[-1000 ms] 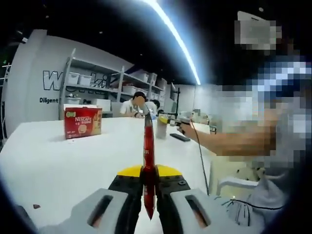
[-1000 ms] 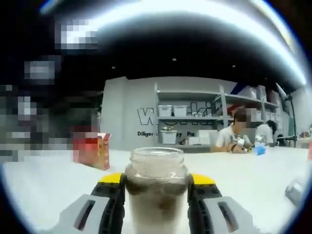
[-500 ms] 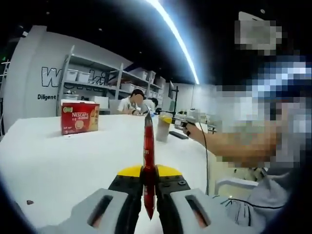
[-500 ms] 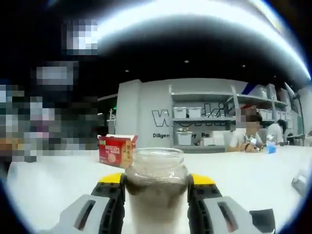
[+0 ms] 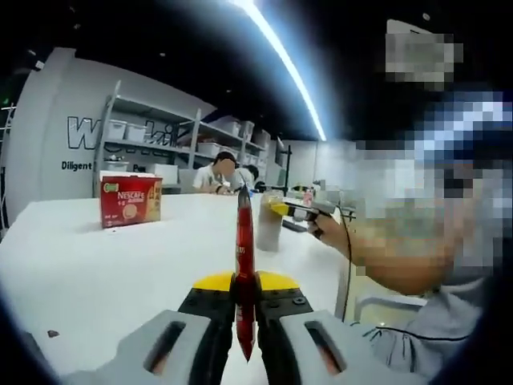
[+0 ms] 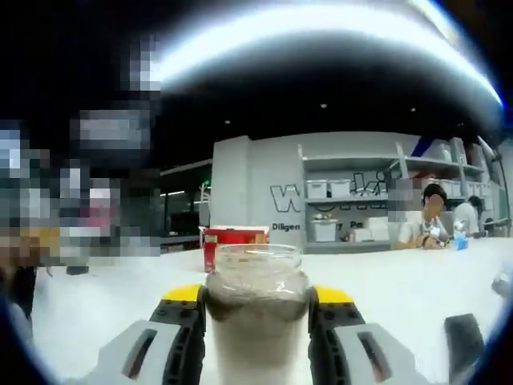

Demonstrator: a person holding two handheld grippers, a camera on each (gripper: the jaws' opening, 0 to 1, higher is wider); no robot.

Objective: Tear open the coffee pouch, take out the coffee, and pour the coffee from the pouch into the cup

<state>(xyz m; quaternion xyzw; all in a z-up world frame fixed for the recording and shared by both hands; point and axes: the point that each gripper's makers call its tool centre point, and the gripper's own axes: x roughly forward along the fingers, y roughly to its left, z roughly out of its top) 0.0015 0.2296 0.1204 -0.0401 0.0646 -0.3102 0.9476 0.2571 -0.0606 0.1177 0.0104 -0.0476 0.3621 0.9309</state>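
Left gripper point(image 5: 244, 309): jaws closed on a red coffee pouch point(image 5: 244, 265), held upright and edge-on above the white desk point(image 5: 120, 265).
Right gripper point(image 6: 256, 321): jaws clamped on either side of a clear glass cup point(image 6: 256, 309), mouth up; also seen in the left gripper view, held over the desk's far side.
Desk: a red Nescafé box point(image 5: 130, 200) stands well apart from the pouch.

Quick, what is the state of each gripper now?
Left gripper: closed on a thin red coffee pouch, held upright.
Right gripper: closed on a clear glass jar.
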